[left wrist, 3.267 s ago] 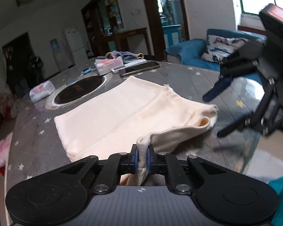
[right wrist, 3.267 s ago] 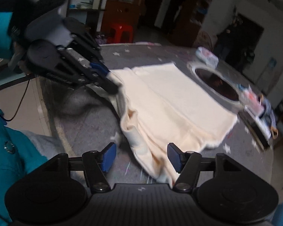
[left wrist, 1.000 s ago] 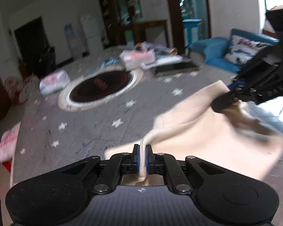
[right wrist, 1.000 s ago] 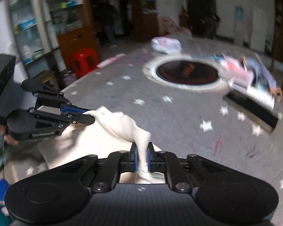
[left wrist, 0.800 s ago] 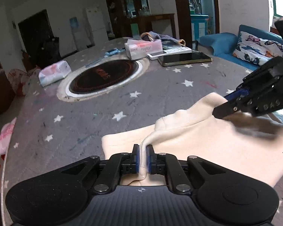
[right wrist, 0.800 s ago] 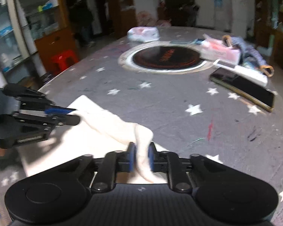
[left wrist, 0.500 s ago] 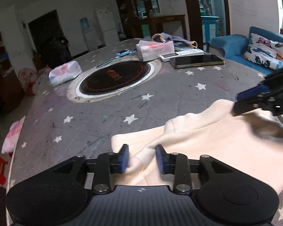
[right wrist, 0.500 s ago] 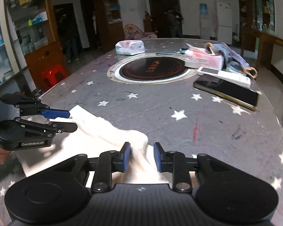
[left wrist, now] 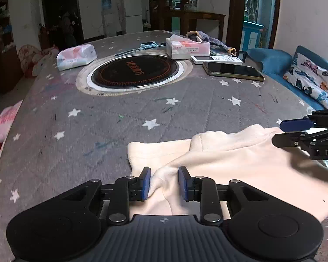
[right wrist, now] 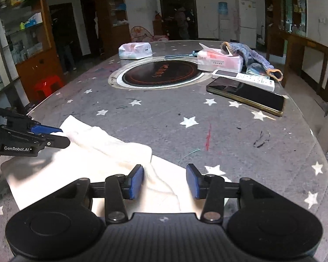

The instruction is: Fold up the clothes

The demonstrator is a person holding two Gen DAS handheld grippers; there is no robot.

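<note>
A second earlier both tongs pinched ridges of the cream garment (left wrist: 240,163), carrying it over the tabletop (left wrist: 120,120); since then we had lowered it onto the near edge and let go. Our left tongs (left wrist: 164,183) had opened and then just closed in a little, a soft ridge lying loose between the blue pads with the left one brushing it, while our right tongs (right wrist: 165,181) had just been opening and stood wider, gripping nothing, over a low fold. Beyond the folded garment lay the round inset cooktop (left wrist: 134,73), a phone (right wrist: 247,96) and tissue packs (left wrist: 76,56).
</note>
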